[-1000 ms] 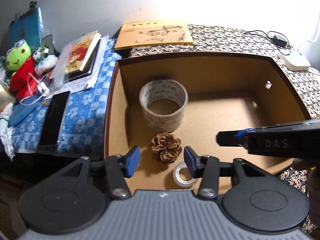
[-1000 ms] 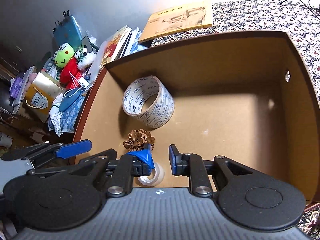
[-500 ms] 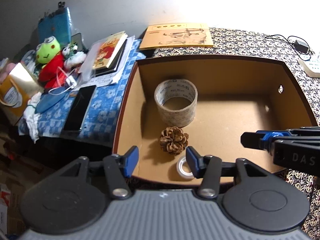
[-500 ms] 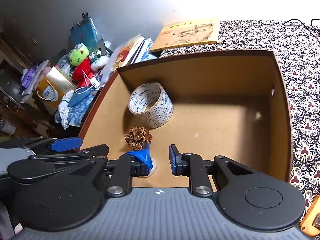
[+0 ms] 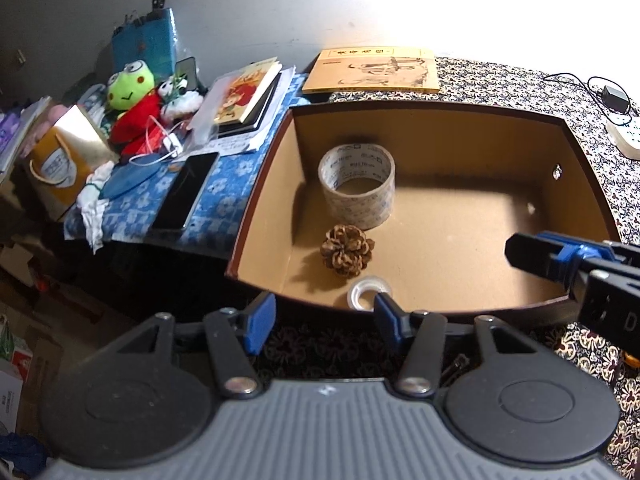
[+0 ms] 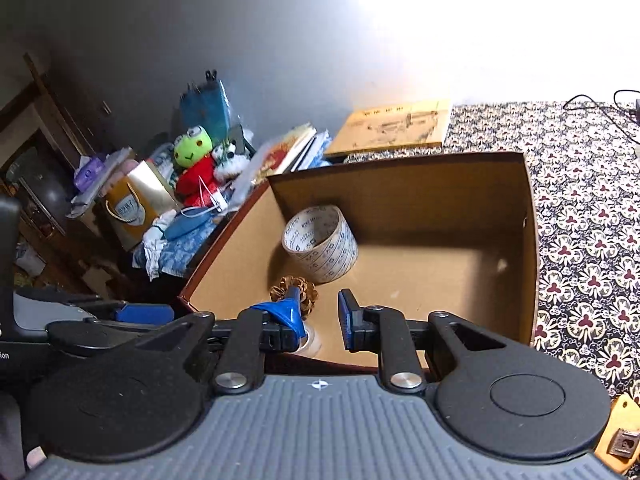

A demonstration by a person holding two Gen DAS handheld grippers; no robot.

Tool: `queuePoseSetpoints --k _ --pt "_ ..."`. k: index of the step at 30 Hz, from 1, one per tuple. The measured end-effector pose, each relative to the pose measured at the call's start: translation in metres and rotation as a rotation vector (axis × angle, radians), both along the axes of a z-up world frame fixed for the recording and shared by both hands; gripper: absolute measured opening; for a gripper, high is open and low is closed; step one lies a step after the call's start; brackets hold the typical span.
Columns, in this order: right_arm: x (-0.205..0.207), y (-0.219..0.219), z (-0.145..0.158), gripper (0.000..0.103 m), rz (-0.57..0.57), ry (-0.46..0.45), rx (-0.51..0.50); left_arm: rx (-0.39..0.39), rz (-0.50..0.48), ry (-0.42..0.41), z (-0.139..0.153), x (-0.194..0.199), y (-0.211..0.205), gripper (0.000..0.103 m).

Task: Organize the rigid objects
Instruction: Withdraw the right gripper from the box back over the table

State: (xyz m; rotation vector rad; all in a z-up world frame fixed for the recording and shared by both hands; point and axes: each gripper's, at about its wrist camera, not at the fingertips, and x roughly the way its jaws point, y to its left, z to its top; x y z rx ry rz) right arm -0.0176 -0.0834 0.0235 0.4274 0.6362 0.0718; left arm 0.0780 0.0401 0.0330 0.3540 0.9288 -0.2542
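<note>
Open brown box (image 5: 260,216) on a patterned cloth (image 5: 516,84), seen from above in both wrist views. Inside, near the left wall: a large roll of printed tape (image 5: 357,184) lying flat on the box floor with its hole up, close to the back corner. Just in front of it, a pine cone (image 5: 346,251), apart from the roll. In front of the pine cone, at the near wall, a small roll of clear tape (image 5: 365,297), almost touching the cone. Rest of the box floor bare.

Left gripper (image 5: 322,322) above the near edge of the box, outside it, blue pads wide apart, nothing between them. Right gripper (image 6: 319,318) also at the near edge, pads apart with a narrower gap, empty; left pad of it covering part of the pine cone (image 6: 294,291) in the right wrist view, but not touching as far as can be told. Small clear roll mostly hidden behind that pad. In the left wrist view, tip of the right gripper entering from the right side over the box.

Left of the box, on a blue checked cloth (image 5: 224,204): a black phone (image 5: 185,191), a stack of books (image 5: 248,98), a green frog plush toy (image 5: 132,106). Behind the box, a yellow book (image 5: 370,70). At far right, a white power strip (image 5: 624,136) with cables.
</note>
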Motion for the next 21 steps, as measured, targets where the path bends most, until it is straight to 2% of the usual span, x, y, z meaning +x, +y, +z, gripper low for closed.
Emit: queuePoseSetpoints --k 11,21 --pt "-0.025 0.001 -0.006 0.003 0.075 -0.013 0.060 0.011 0.035 0.019 -0.007 -0.030 0.000 0.056" --pt "-0.040 0.010 -0.032 0.002 0.114 0.023 0.107 0.043 0.050 0.083 -0.031 -0.041 0.002 0.059"
